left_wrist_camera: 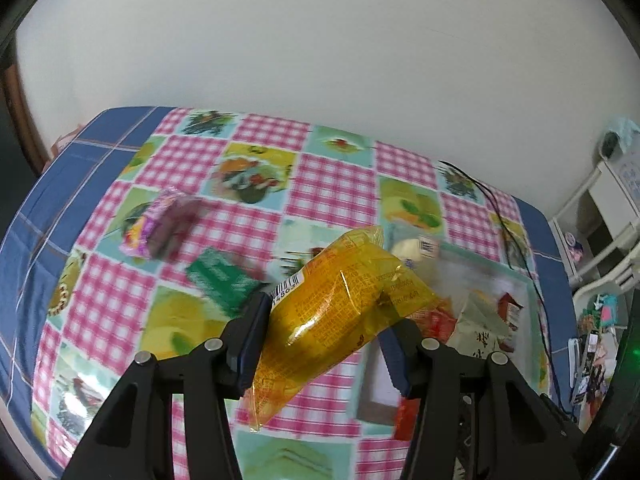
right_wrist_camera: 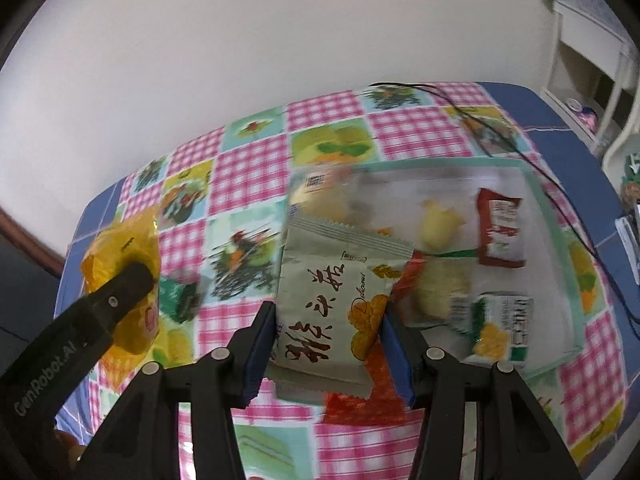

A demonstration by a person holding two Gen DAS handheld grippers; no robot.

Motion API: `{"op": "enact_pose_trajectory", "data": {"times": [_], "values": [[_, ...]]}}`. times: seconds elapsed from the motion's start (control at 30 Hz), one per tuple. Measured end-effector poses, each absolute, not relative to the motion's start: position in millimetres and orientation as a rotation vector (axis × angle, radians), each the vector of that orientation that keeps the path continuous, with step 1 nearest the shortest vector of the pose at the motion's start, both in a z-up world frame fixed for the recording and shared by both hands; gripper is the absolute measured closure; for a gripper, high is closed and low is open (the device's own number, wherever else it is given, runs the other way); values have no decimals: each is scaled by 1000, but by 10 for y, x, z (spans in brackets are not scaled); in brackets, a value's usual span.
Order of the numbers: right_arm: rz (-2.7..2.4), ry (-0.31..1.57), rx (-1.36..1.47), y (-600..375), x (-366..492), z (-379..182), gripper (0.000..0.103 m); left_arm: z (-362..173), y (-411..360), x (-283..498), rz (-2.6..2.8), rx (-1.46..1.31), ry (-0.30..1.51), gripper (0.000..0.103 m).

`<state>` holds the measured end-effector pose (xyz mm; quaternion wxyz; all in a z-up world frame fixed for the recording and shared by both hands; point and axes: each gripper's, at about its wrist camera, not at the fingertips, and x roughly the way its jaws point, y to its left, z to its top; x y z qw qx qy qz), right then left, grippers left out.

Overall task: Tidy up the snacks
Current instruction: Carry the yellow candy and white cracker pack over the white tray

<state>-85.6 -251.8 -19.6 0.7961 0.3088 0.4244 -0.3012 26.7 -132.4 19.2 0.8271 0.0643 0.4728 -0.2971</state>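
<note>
My left gripper (left_wrist_camera: 322,334) is shut on a yellow snack packet (left_wrist_camera: 340,300) and holds it above the checked tablecloth; the packet also shows at the left of the right wrist view (right_wrist_camera: 120,248), with the left gripper's arm across it. My right gripper (right_wrist_camera: 328,336) is shut on a pale green snack packet with brown characters (right_wrist_camera: 336,300), lifted beside a clear tray with a green rim (right_wrist_camera: 556,224). An orange-red packet (right_wrist_camera: 360,396) lies under it. A purple packet (left_wrist_camera: 160,228) and a green packet (left_wrist_camera: 224,280) lie on the cloth.
The tray holds a red packet (right_wrist_camera: 500,232), yellow sweets (right_wrist_camera: 440,224) and a green-white packet (right_wrist_camera: 500,324). A black cable (right_wrist_camera: 500,136) runs across the table's far right. White shelving (right_wrist_camera: 592,60) stands to the right. A white wall is behind the table.
</note>
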Motion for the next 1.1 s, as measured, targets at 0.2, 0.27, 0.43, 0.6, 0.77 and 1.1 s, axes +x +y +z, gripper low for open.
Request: {"op": "enact_pose_trajectory", "data": {"times": [0.2,0.27,0.43,0.6,0.77,1.1], "values": [[-726,894,699,-2913,-1129,-223,49,231,-1785,40,-705,191,977,49],[-754,888,711,-3042,-1224,-230,49,245,-1913,-10,-725,207,967,49],[-802,871,733,-3274,-1389,-245,49,288,-2201,-100,-770,232,940,49],[-809,865,749,-3430,-1458,-316,49,243,-2454,-131,-818,240,929,49],[-810,887,756,-3559,-1442,-488,49,65,-2646,-108,-844,255,948,48],[-827,948,779,-3653,-1422,-761,49,-255,-2866,-111,-872,287,1003,48]]}}
